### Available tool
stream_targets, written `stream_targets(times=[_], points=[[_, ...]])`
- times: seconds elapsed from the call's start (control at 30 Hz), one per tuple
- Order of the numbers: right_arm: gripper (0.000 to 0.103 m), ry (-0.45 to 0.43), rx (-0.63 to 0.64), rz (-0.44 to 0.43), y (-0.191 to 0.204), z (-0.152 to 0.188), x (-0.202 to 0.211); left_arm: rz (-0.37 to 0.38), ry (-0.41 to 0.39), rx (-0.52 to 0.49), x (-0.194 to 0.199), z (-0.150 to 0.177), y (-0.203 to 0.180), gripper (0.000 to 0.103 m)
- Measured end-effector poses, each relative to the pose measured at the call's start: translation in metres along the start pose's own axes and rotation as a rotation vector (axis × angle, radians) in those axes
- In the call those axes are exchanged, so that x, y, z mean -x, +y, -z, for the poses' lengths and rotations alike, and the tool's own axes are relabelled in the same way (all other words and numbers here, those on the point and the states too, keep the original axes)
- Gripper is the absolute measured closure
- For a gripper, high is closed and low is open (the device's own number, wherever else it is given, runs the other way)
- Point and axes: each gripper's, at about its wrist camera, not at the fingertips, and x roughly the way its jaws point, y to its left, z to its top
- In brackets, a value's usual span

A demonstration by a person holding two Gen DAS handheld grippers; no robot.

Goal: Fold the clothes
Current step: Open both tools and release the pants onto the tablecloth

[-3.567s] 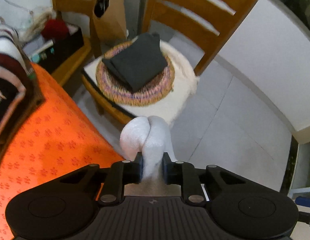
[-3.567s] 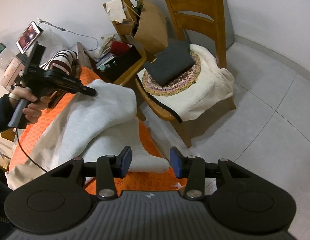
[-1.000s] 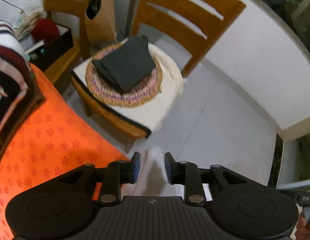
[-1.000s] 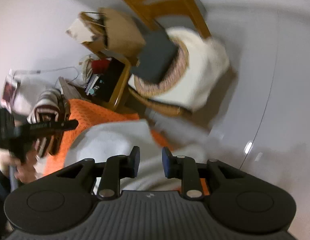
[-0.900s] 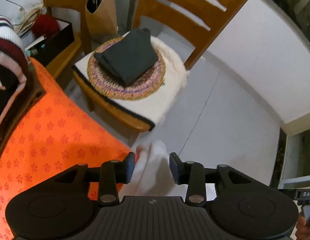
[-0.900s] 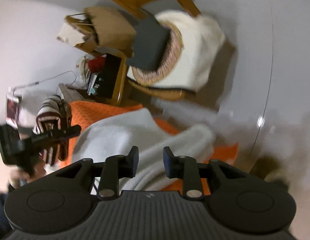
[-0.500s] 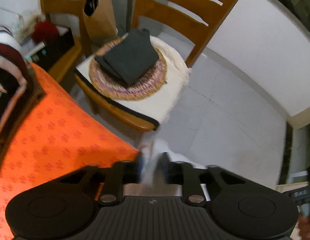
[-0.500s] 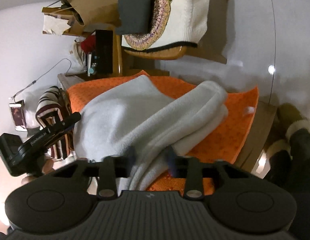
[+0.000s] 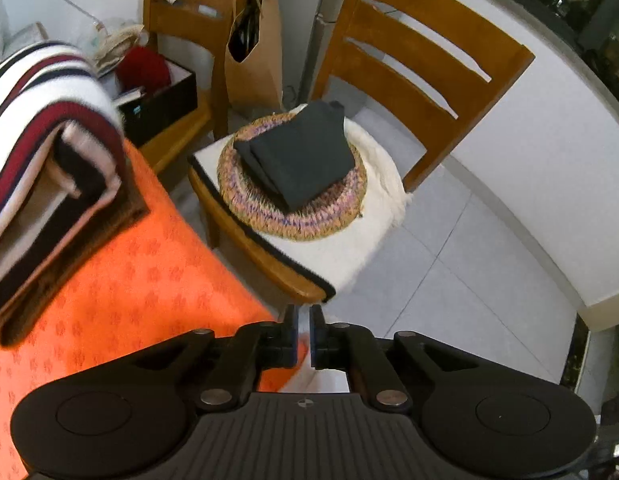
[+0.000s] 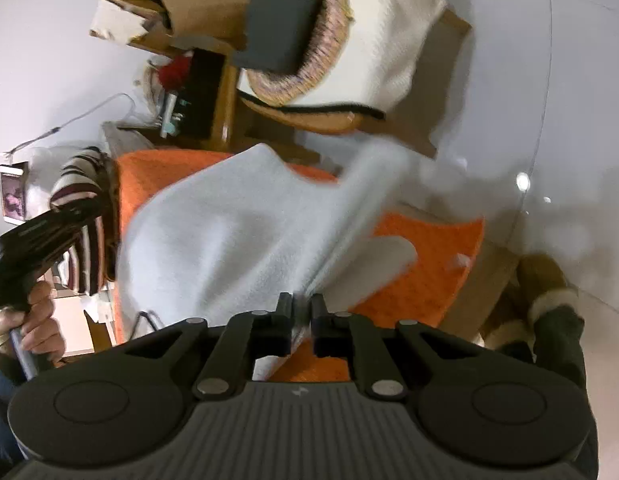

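Two grippers are at work on one pale grey garment (image 10: 237, 240), which lies spread over the orange tablecloth (image 10: 425, 256). Your right gripper (image 10: 300, 316) is closing — its jaws stand narrow, with a thin edge of the grey fabric pinched between them, and the cloth fans out ahead of the jaws toward the table's far edge. Your left gripper (image 9: 304, 330) has its jaws nearly together; a sliver of pale fabric shows between and just below them, though how firmly it is held is hard to tell. Beyond those jaws stands a wooden chair (image 9: 425, 72) bearing a folded dark garment (image 9: 301, 160), and to their left a folded striped sweater (image 9: 41, 128) rests on the cloth.

You appear to be taking hold for a fold. Next, the move calls for both grips to be secure, then carrying the held edges together across the garment — evenly, so the fabric does not bunch or slide off the table.
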Motion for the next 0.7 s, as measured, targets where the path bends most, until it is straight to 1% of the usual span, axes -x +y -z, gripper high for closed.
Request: stream_targets(times=[0.03, 0.07, 0.1, 0.13, 0.2, 0.3, 0.4, 0.47, 0.53, 0.63, 0.7], points=[[0.088, -0.007, 0.017, 0.026, 0.002, 0.001, 0.002, -0.005, -0.004, 0.007, 0.004, 0.005, 0.002, 0.087], [0.088, -0.013, 0.034, 0.052, 0.003, 0.001, 0.005, -0.010, -0.008, 0.015, 0.008, 0.010, 0.004, 0.083], [0.087, -0.022, 0.053, 0.080, 0.005, 0.002, 0.008, -0.016, -0.011, 0.027, 0.011, 0.014, 0.006, 0.075], [0.087, -0.040, 0.083, 0.113, 0.007, 0.000, 0.015, -0.021, -0.013, 0.044, 0.017, 0.020, 0.008, 0.070], [0.087, -0.056, 0.126, 0.121, 0.012, -0.003, 0.030, -0.023, -0.018, 0.083, 0.028, 0.032, 0.010, 0.068], [0.086, -0.054, 0.214, 0.115, 0.026, -0.010, 0.050, -0.032, -0.034, 0.136, 0.046, 0.053, 0.009, 0.062], [0.081, -0.043, 0.311, 0.108, 0.048, -0.019, 0.067, -0.048, -0.059, 0.220, 0.067, 0.074, 0.009, 0.061], [0.081, -0.021, 0.375, 0.089, 0.068, -0.028, 0.077, -0.052, -0.097, 0.285, 0.084, 0.088, 0.010, 0.060], [0.079, 0.005, 0.452, 0.069, 0.091, -0.034, 0.086, -0.067, -0.142, 0.353, 0.103, 0.102, 0.013, 0.056], [0.075, 0.051, 0.612, 0.061, 0.132, -0.038, 0.088, -0.110, -0.217, 0.448, 0.131, 0.127, 0.017, 0.054], [0.074, 0.088, 0.692, 0.047, 0.153, -0.038, 0.087, -0.149, -0.249, 0.500, 0.148, 0.143, 0.020, 0.053]])
